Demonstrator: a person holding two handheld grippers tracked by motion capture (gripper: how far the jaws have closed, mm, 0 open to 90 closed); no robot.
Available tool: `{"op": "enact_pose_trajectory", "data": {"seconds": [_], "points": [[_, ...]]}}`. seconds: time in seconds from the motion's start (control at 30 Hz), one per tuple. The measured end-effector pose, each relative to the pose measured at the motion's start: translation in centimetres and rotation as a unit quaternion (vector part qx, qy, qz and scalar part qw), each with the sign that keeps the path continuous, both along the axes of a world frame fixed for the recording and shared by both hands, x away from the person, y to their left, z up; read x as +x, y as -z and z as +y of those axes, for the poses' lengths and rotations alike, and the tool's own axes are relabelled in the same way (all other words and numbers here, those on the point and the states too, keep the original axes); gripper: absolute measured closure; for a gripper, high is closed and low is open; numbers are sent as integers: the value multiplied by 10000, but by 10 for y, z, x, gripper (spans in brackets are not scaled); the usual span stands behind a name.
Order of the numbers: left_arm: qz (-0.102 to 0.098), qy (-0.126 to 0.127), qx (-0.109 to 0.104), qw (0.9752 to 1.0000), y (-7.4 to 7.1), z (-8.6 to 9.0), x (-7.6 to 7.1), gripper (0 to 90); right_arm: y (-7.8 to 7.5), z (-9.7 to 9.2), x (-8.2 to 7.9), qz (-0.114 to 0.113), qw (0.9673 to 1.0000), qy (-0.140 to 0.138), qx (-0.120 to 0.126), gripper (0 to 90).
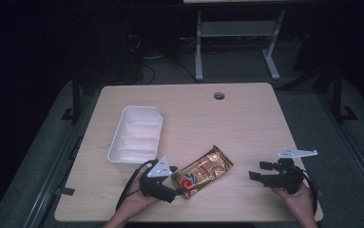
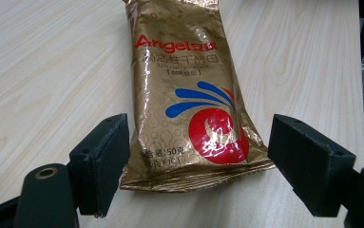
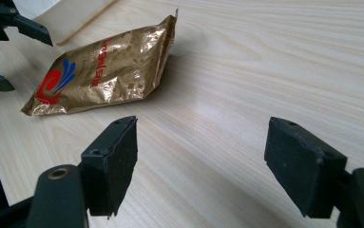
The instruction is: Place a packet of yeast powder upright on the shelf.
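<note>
A gold foil packet (image 1: pixel 202 171) with a red and blue logo lies flat near the table's front middle. My left gripper (image 1: pixel 178 186) is open at the packet's near end. In the left gripper view the packet (image 2: pixel 189 95) lies between and just beyond the two wide-apart jaws, with my left gripper (image 2: pixel 198 164) not touching it. My right gripper (image 1: pixel 260 171) stands open over bare table to the packet's right, nothing between its jaws. In the right gripper view the packet (image 3: pixel 103 69) lies at the upper left, well ahead of my right gripper (image 3: pixel 201 159).
A white plastic bin (image 1: pixel 136 134) stands empty at the left of the wooden table (image 1: pixel 246 123), just behind my left hand. A round cable hole (image 1: pixel 219 96) sits near the far edge. Beyond the table are dark floor and a white desk frame (image 1: pixel 236 42).
</note>
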State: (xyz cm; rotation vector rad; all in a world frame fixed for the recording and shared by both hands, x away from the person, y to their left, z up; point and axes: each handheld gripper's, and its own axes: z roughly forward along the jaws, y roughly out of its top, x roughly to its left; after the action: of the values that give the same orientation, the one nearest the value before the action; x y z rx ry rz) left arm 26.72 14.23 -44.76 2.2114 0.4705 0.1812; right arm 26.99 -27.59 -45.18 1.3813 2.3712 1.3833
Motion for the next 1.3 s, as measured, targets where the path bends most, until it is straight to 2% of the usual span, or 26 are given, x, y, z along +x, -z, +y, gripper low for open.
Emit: {"op": "enact_pose_trajectory", "data": {"seconds": [0.23,0.3,0.53,0.83,1.13,1.23,1.3], "points": [[62,-65,-54,9999,0,1,2,210,0,-4,3,-40,10000,-19,-49,247],[44,-89,-90,9999,0,0,3,210,4,-7,7,60,10000,17,-1,246],[101,-150,-163,9997,-2,0,7,220,8,-12,15,107,9999,112,18,244],[172,-175,-208,9995,-5,-3,12,296,8,-13,24,110,9998,188,29,241],[316,-177,-62,9993,-10,-11,24,381,-3,-1,38,-37,10000,71,2,239],[318,-154,-29,9994,-12,-15,25,404,-8,2,42,-85,9999,70,2,240],[250,-109,58,9996,-17,-20,28,421,-15,8,50,-159,9999,-2,-66,240]]}}
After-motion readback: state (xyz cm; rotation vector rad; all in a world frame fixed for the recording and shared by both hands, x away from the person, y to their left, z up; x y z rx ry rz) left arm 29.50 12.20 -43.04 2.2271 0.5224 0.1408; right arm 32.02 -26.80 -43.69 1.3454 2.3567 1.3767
